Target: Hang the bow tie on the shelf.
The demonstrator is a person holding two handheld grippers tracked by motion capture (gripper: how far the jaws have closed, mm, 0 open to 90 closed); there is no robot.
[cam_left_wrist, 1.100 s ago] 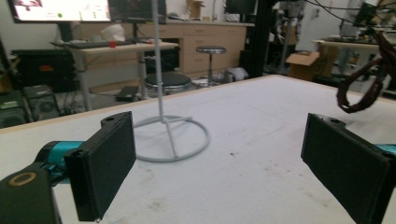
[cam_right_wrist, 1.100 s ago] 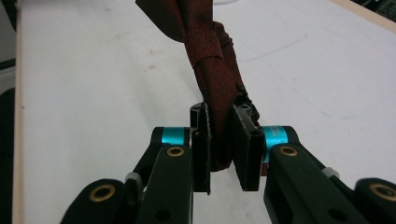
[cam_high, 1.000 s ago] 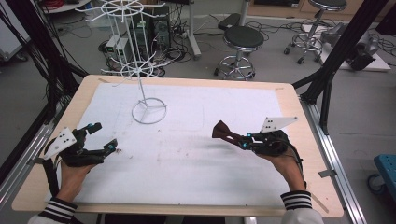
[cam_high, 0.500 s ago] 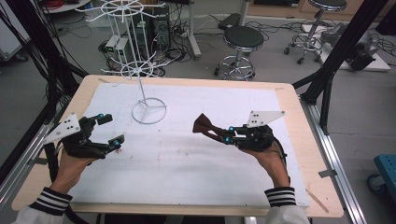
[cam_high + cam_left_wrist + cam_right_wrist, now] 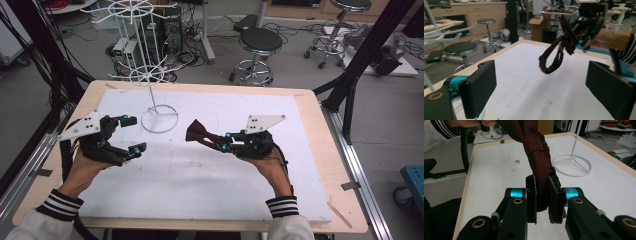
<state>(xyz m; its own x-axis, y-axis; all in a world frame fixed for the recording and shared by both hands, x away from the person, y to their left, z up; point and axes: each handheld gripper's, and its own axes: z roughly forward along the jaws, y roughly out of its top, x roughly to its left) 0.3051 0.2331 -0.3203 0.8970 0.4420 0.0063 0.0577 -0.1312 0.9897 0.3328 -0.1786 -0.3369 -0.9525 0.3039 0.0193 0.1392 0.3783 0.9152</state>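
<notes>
Dark red fabric scrunchie (image 5: 199,133) pinched in closed jaws of right gripper (image 5: 220,144), held above white padded table mat (image 5: 240,175) near white wire rack base (image 5: 159,119). Left gripper (image 5: 131,135) spread wide, empty. Risk, judged: loose loop slipping from narrow pinch, or snagging rack prongs while threading.

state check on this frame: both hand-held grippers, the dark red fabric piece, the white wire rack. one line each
Left hand-held gripper: jaws wide open, empty, above the white mat.
Right hand-held gripper: shut on the dark red fabric, held off the table.
Dark red fabric: knotted, loop dangling in the air, clamped at one end.
White wire rack: upright, round base on the mat, nothing seen hanging on it.
White mat: flat on the wooden table.
</notes>
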